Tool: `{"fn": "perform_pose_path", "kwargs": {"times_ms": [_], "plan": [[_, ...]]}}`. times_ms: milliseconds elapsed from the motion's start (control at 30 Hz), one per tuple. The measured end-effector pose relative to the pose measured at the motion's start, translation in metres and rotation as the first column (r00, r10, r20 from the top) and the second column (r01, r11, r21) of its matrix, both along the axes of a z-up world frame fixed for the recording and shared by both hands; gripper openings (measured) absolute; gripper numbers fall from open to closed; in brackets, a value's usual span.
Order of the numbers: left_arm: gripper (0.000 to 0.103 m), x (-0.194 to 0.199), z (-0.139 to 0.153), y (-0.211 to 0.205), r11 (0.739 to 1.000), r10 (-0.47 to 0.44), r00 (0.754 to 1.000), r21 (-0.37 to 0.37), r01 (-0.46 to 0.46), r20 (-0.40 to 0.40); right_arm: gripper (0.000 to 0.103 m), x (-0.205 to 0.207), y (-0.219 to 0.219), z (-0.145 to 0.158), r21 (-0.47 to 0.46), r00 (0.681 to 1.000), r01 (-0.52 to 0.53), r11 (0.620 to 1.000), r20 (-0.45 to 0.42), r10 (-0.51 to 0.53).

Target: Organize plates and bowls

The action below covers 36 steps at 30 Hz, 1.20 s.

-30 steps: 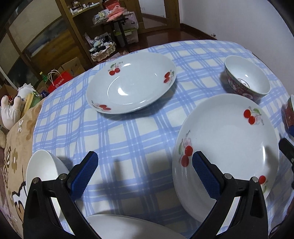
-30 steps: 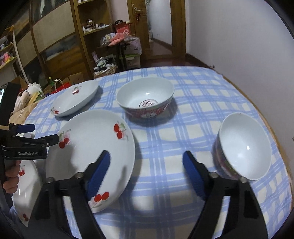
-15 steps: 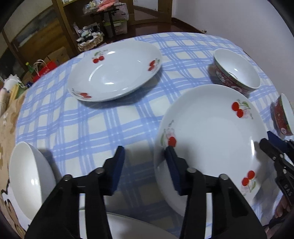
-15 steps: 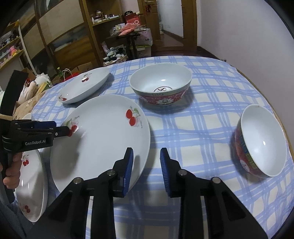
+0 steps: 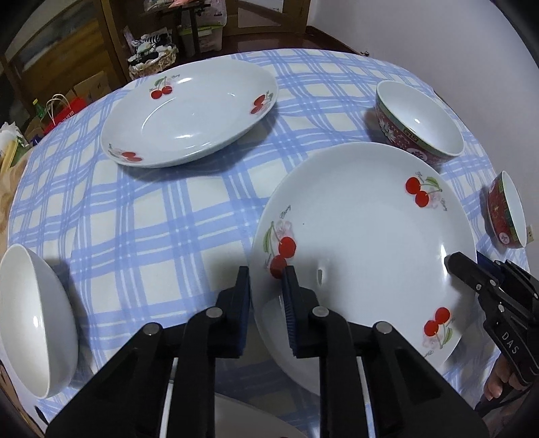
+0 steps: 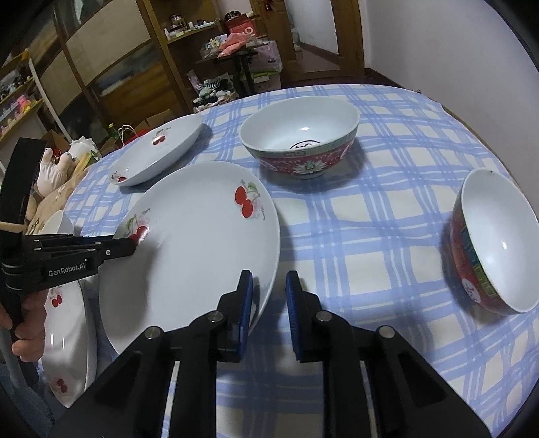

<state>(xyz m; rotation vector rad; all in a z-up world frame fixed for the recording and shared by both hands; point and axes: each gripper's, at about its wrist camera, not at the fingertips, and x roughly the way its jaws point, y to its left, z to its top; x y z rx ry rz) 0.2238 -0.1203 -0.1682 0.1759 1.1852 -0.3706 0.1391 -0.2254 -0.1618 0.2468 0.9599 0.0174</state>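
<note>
- Glossy round cherry-print plate (image 5: 363,236) lies on the checked-cloth counter (image 5: 151,219).
- Left claw (image 5: 266,296) and right claw (image 6: 268,300), blue ribbed pads, have just closed, clamping opposite rims.

White wall (image 6: 438,40) on the right, bare. Dark glossy floor (image 5: 269,37) behind the table. Wooden shelving (image 6: 188,30) along the far side, cluttered. Wooden door frame (image 6: 350,37) beside it. Small dark stand (image 6: 242,67) loaded with oddments. Cardboard boxes (image 5: 94,84) on the floor. Lighting dim, artificial.
</note>
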Motion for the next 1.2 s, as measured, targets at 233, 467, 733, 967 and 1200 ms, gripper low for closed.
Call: {"fn": "perform_pose_path", "kwargs": {"times_ms": [233,467,733,967,1200], "plan": [[0.017,-0.002,0.002,0.002,1.0,0.022,1.0,-0.014,-0.022,-0.007,0.012,0.0,0.003,0.002,-0.015,1.0,-0.028,0.999,0.003,0.028],[0.015,-0.003,0.006,0.009,0.998,0.047,0.998,-0.047,-0.048,-0.035,0.012,-0.002,0.005,0.004,-0.026,0.999,-0.034,0.999,-0.012,0.034],[0.015,-0.009,0.007,0.004,0.998,0.032,0.998,-0.043,-0.035,-0.051,0.012,-0.009,0.003,0.009,-0.041,1.0,-0.017,0.999,-0.027,0.015],[0.015,-0.023,0.013,-0.004,0.998,0.002,0.999,-0.059,-0.005,-0.049,0.012,-0.023,-0.003,0.021,-0.067,1.0,0.003,0.998,-0.023,-0.005],[0.015,-0.039,0.023,-0.015,0.994,-0.038,0.998,-0.102,0.032,-0.058,0.012,-0.049,-0.013,0.043,-0.081,0.999,0.04,0.996,-0.005,-0.041]]}}
